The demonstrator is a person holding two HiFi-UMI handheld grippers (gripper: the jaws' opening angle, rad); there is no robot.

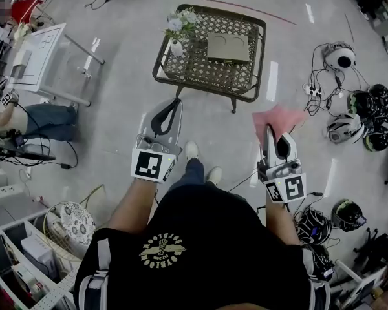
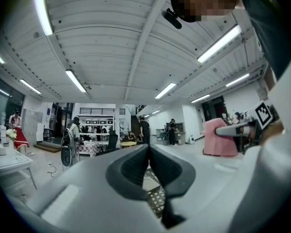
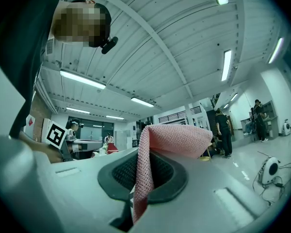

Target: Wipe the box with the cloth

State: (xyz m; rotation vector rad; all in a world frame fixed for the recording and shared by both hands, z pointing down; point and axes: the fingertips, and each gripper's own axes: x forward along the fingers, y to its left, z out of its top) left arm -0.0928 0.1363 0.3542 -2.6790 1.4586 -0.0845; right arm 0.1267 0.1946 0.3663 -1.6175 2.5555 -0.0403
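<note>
A flat grey-brown box [image 1: 228, 46] lies on the dark wicker table [image 1: 195, 72] ahead of me on the floor. My right gripper [image 1: 275, 132] is shut on a pink cloth [image 1: 277, 119], which fans out past its tips; in the right gripper view the pink cloth [image 3: 157, 152] is pinched between the dark pads and folds over to the right. My left gripper [image 1: 170, 110] is shut with nothing in it; its dark pads [image 2: 131, 169] meet in the left gripper view. Both grippers point upward, short of the table.
A small vase of flowers [image 1: 179, 28] stands on the table's left end. A white desk [image 1: 35, 57] and a seated person are at the left. Helmets and cables [image 1: 355, 112] lie on the floor at the right. Shelving [image 1: 26, 257] sits lower left.
</note>
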